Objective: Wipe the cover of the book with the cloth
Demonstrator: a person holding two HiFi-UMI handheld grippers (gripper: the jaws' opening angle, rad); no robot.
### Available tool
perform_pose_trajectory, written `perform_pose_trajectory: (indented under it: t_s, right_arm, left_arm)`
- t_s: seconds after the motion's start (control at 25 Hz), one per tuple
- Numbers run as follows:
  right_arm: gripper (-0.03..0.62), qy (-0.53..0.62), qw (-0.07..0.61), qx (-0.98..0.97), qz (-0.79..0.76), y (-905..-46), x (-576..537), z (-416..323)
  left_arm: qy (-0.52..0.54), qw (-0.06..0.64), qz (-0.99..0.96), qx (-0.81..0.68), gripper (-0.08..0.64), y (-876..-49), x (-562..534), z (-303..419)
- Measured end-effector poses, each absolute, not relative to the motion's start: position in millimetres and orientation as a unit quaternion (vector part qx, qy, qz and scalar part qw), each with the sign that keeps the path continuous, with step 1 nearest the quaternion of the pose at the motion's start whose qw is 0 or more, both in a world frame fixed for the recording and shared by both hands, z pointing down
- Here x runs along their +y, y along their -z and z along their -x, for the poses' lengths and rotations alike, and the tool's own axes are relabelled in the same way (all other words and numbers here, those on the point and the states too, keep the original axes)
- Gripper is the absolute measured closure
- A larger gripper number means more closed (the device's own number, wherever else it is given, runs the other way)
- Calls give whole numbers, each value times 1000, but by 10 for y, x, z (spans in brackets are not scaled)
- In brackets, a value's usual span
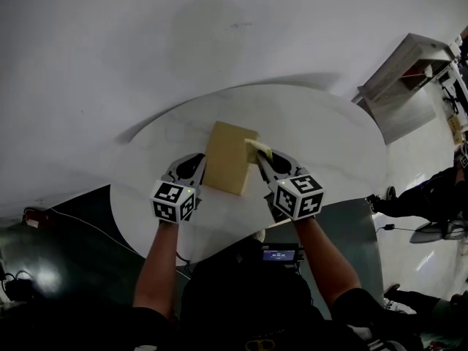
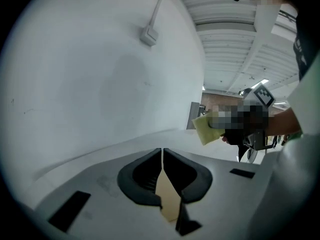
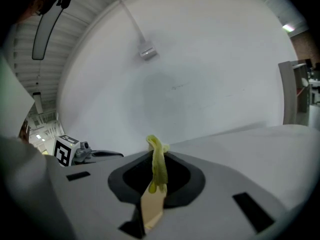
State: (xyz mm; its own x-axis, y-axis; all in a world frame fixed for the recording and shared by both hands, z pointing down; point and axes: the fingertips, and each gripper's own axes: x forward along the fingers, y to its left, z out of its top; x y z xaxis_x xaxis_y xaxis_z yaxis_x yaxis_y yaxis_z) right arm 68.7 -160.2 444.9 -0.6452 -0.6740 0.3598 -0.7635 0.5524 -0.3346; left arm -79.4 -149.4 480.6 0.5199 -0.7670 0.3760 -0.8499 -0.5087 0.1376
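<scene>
Open table beside book; wall behind

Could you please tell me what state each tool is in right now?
Left tool: closed, nothing between its jaws.
Right tool: closed on the yellow-green cloth.

The flat tan book with a plain cover lies shut near the middle of the round white bench, cover up, turned a little so one corner points away. Its pale page edge faces the person.

The small yellow-green cloth is soft and crumpled. It is pinched tight in the jaws of the right gripper - a thin fold sticks up past the jaw tips. The cloth sits at the book's far right corner, right at the edge of the cover.
</scene>
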Motion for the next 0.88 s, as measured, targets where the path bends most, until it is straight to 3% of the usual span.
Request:
perform_pose_trajectory:
  t_s: [0.24,0.36,0.56,0.88]
  right_arm:
    - [503,-274,97,-859,-421,-4670,-1758,-535]
    - [503,-288,99,-853,-424,-4762,-1814,-482]
    - [503,-314,103,-841,-428,-4877,-1921,-405]
    - [503,-358,108,-822,-429,-5080,-2047,-251]
  left_arm:
    - [-157,195,-855,-454,551,-5170,-1660,888]
    - [-171,222,-856,-435,467,-5372,-1660,850]
    - [-199,254,-848,-419,419,-5637,-1645,821]
    - [-217,278,-835,-422,411,-5856,-1606,815]
